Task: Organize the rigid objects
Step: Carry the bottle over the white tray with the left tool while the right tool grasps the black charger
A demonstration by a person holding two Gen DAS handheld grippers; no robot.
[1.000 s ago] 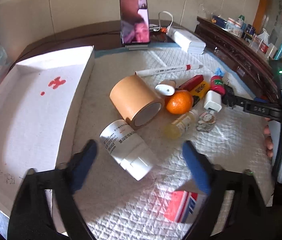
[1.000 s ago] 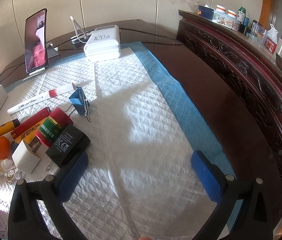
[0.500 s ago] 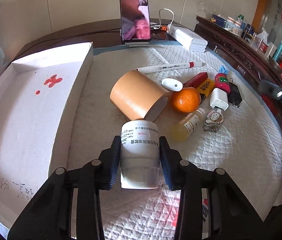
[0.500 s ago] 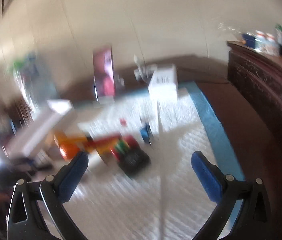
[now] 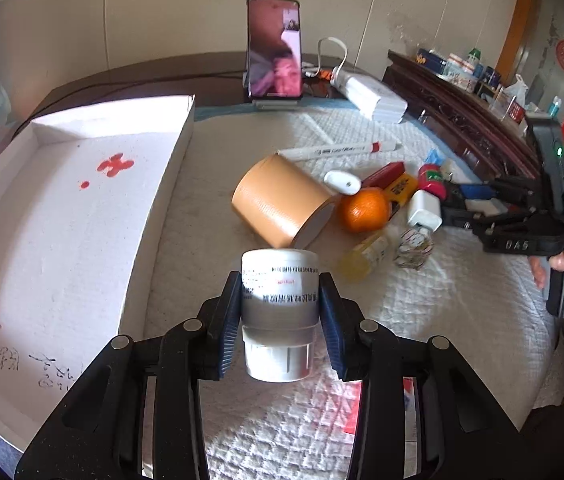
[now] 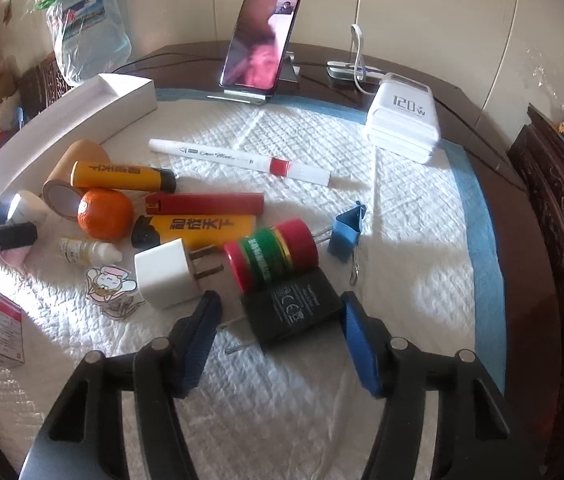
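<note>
My left gripper (image 5: 280, 316) is shut on a white pill bottle (image 5: 279, 312) and holds it above the white quilted pad (image 5: 361, 136), right of the white cardboard tray (image 5: 62, 216). My right gripper (image 6: 278, 336) is open, its blue pads on either side of a black charger (image 6: 291, 310) that lies on the pad. It also shows in the left wrist view (image 5: 457, 204) at the right of the pile. Around it lie a white plug adapter (image 6: 166, 274), a red-green tin (image 6: 274, 254), lighters (image 6: 198, 228), an orange (image 6: 104, 214), a tape roll (image 5: 282, 200) and a marker (image 6: 238, 162).
A phone (image 6: 260, 36) on a stand and a white power bank (image 6: 401, 120) stand at the back. A blue binder clip (image 6: 345, 232), a dropper bottle (image 6: 86, 250) and a small box (image 6: 0, 328) lie on the pad. Dark carved wood furniture (image 6: 561, 208) borders the right.
My left gripper closed on the pill bottle and lifted it off the pad. My right gripper swung left and came down around the black charger, its jaws narrower than before.
</note>
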